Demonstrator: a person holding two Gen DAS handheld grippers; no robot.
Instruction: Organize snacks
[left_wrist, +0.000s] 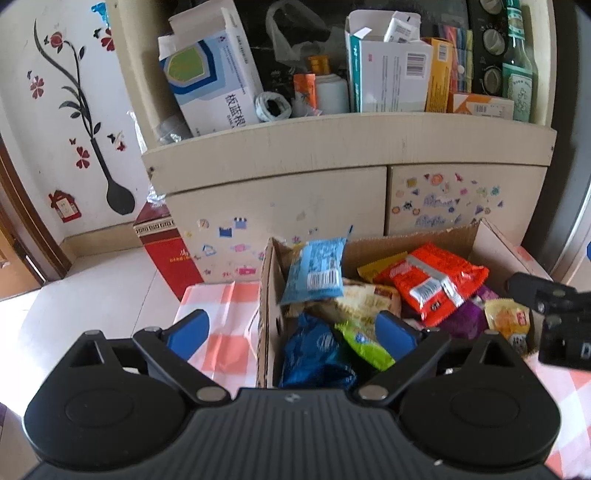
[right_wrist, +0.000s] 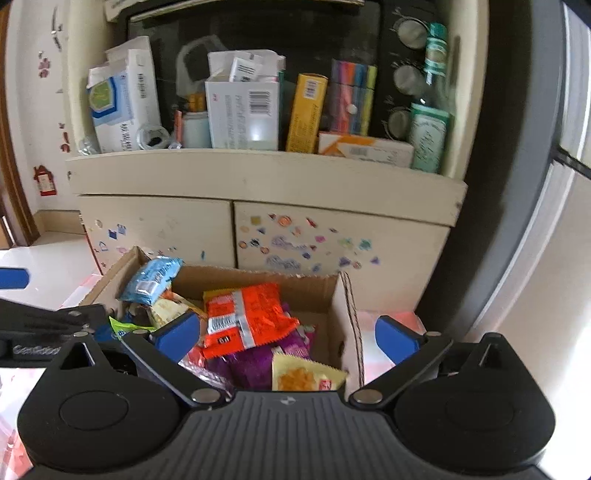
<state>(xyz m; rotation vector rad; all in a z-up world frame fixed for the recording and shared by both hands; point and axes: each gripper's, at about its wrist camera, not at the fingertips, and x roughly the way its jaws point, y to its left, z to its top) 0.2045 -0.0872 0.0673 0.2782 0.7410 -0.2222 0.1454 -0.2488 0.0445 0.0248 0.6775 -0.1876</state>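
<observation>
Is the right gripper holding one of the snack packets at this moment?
No, the right gripper is open above the cardboard box, with nothing between its blue fingers.

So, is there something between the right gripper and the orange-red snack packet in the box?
Nothing visible. The right gripper is open above the cardboard box, and the orange-red snack packet lies on top of the pile, uncovered, just ahead of its left finger.

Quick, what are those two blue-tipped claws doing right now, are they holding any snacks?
Left gripper: open, holding nothing, above the cardboard box of snacks.
Right gripper: open, holding nothing, above the same box.
</observation>
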